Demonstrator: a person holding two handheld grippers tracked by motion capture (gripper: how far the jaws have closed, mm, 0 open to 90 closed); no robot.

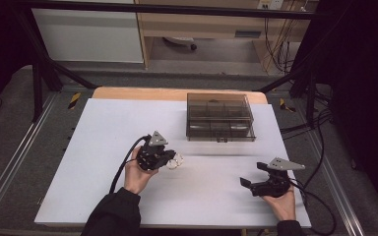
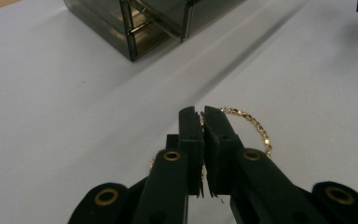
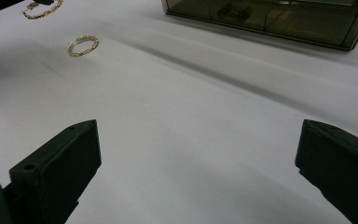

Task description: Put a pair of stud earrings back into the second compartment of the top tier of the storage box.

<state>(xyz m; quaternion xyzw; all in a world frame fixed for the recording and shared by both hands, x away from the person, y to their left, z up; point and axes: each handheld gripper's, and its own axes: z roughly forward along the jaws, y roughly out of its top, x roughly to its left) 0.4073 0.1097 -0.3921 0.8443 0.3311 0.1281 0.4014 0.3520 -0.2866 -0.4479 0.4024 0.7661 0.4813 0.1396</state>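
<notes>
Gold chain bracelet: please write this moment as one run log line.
left tongs: shut on gold chain bracelet | right tongs: open, empty | gold ring: on table | smoked box: closed

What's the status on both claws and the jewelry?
Left claw shut on gold chain. Right claw open, holding nothing. Gold ring loose on table. Path to smoky box unobstructed.

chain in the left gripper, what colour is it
Gold; the chain shows best in the left gripper view.
</notes>
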